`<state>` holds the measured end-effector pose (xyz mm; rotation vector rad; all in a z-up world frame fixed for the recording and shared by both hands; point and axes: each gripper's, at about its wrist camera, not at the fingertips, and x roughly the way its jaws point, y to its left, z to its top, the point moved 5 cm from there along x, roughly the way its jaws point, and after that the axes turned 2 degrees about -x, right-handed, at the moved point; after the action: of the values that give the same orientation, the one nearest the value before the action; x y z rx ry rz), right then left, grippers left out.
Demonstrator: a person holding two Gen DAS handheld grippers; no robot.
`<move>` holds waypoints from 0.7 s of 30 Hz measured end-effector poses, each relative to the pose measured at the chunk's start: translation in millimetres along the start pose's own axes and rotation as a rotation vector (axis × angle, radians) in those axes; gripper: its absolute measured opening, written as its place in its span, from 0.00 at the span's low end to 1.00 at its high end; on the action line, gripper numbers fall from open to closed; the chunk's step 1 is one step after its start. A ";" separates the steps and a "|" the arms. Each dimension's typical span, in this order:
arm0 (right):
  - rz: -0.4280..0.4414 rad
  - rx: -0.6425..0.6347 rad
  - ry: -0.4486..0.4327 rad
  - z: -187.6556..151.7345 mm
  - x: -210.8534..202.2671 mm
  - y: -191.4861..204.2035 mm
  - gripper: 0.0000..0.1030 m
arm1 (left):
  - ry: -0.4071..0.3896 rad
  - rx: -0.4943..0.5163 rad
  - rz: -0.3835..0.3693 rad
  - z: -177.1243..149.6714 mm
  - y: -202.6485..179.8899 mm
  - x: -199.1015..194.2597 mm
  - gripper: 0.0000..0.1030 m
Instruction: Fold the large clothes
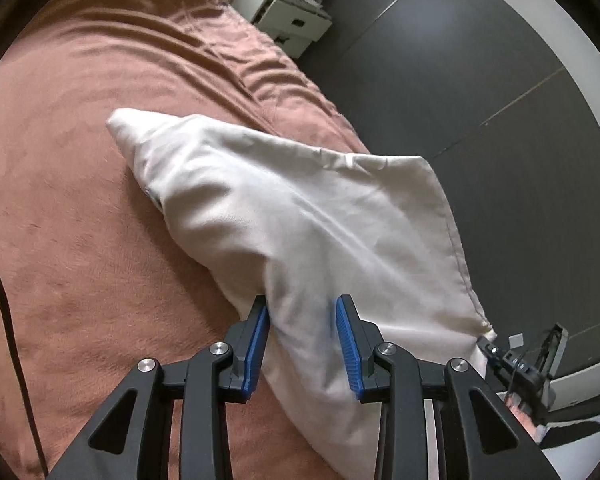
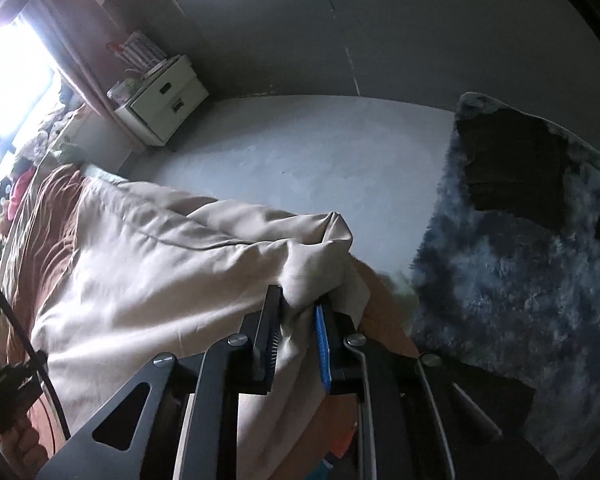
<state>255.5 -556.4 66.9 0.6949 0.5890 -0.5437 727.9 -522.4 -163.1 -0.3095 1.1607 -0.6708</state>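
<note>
Cream cloth (image 1: 300,216) on rust bedspread (image 1: 80,200), both claws gripping, no legible writing

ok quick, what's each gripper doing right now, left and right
Left gripper: closed on a bunched fold of the white cloth.
Right gripper: closed on the cloth's edge, lifted off the brown bedspread.

The cloth (image 1: 300,216) lay on the bed (image 1: 80,200), near the bed's floor-side edge. A drawer unit (image 2: 164,100) stood beyond the bed's far end, against the wall. A shaggy rug (image 2: 520,280) lay on the floor beside the bed, with a folded item (image 2: 512,164) on it.
</note>
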 end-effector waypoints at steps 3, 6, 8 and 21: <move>0.014 0.037 -0.008 -0.7 -14.6 -4.0 0.13 | -0.009 -0.011 -0.001 -5.4 4.0 -20.3 0.34; 0.014 0.021 -0.014 -8.9 -34.2 -1.4 0.14 | -0.024 -0.022 -0.006 -9.0 6.1 -40.3 0.34; 0.031 0.001 -0.012 -17.3 -47.7 3.4 0.14 | -0.034 -0.026 0.001 -14.2 6.4 -56.1 0.34; 0.098 -0.124 -0.092 -93.6 -158.2 24.5 0.62 | -0.108 0.084 0.035 -73.9 -27.9 -175.4 0.72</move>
<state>129.7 -432.2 123.0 0.5755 0.4960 -0.4422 610.0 -425.0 -46.5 -0.2506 1.0305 -0.6622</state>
